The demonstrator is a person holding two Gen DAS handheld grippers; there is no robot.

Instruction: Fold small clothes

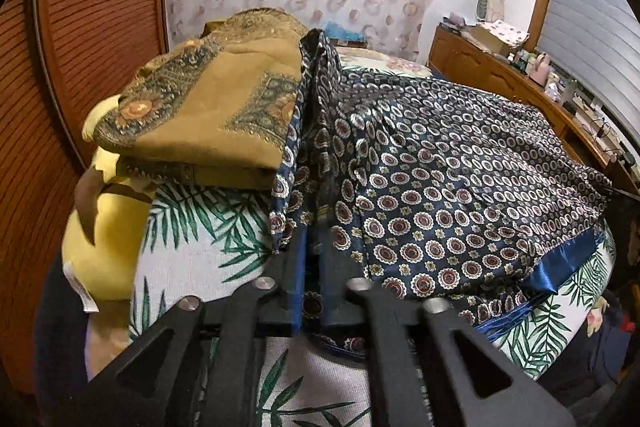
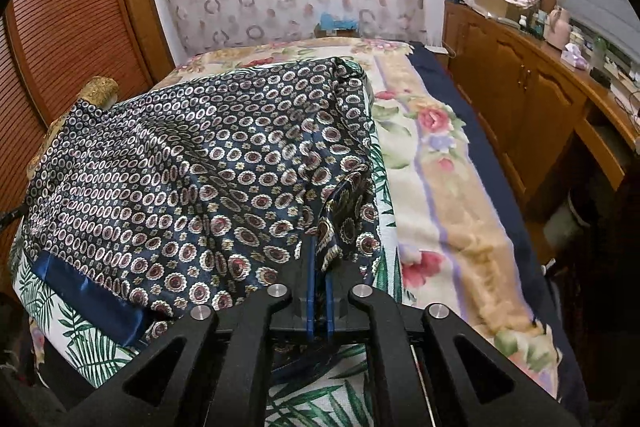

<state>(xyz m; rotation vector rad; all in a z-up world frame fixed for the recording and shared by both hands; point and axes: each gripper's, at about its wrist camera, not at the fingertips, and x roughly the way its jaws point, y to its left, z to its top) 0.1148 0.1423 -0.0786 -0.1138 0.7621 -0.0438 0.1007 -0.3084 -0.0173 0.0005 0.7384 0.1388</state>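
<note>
Left wrist view: we see the left gripper [image 1: 311, 251] with its jaws a narrow gap apart and a fold of the navy patterned cloth [image 1: 460, 167] rising between them; whether the pads press the fabric we cannot tell. The cloth spreads rightward from the gripper over a leaf-print sheet [image 1: 200, 227]. A folded mustard cloth [image 1: 208, 107] sits left of the navy cloth, touching its raised edge, above a yellow item [image 1: 104, 247].

Right wrist view: the right gripper [image 2: 319, 267] is clenched on a bunched corner of the navy patterned cloth [image 2: 180, 167], which stands up between the blue pads. The cloth stretches left from the gripper. A floral blanket [image 2: 440, 187] lies right of the cloth; a wooden cabinet [image 2: 520, 99] stands beyond it.
</note>
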